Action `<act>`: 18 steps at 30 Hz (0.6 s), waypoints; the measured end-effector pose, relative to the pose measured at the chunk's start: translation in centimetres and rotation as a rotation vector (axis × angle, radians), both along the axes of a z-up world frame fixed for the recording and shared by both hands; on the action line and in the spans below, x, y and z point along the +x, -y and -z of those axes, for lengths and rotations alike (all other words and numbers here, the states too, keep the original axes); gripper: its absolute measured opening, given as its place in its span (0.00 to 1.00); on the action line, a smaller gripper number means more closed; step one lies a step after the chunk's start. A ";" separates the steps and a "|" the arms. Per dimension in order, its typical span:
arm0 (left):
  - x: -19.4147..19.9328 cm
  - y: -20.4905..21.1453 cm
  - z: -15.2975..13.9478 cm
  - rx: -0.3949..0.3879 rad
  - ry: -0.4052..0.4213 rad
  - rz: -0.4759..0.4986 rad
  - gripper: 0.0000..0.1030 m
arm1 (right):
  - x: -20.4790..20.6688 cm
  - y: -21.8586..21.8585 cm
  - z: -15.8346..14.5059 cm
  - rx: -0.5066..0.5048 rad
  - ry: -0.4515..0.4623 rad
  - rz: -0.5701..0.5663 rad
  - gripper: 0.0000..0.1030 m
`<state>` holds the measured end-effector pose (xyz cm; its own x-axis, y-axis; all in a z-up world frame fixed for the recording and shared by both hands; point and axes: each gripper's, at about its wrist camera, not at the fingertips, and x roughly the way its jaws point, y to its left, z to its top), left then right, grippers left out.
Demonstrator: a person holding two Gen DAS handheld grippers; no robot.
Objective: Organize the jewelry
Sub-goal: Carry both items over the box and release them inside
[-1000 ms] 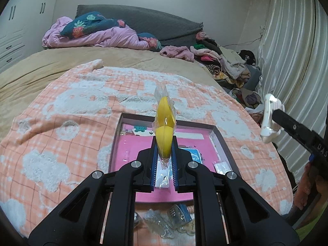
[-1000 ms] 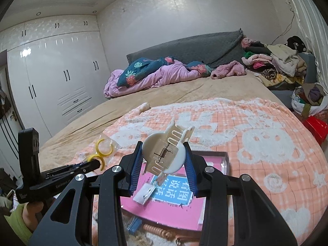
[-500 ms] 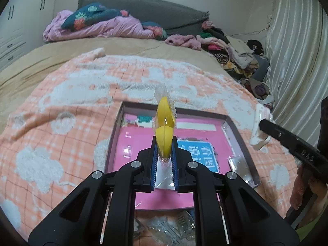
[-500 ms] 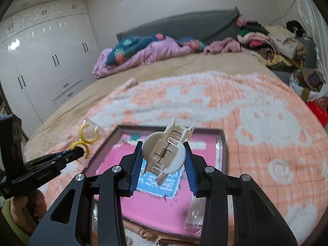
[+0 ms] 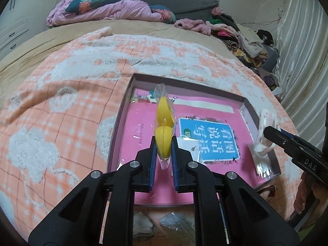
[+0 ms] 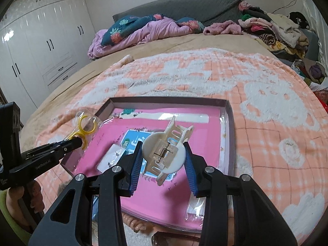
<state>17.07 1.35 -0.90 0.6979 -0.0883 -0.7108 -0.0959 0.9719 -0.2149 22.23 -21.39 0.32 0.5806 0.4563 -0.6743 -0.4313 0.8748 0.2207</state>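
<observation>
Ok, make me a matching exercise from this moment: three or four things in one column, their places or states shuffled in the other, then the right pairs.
Things:
1. yellow rings in a clear bag
2. white hair claw
3. shallow box
4. heap of clothes

Places:
A. lying on the peach blanket
B. clamped in the right gripper
C. piled at the bed's far right
D. pinched in the left gripper

Pairs: 1-D, 2-B, 3-A, 4-C
</observation>
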 end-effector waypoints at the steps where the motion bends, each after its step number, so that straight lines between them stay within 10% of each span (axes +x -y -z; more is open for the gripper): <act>1: 0.0 -0.1 0.1 -0.001 -0.003 -0.002 0.05 | 0.0 -0.1 0.2 -0.004 -0.004 -0.001 0.36; 18: -1.2 -0.7 -0.6 -0.001 0.000 -0.024 0.28 | 1.1 0.2 2.0 -0.018 -0.091 0.017 0.37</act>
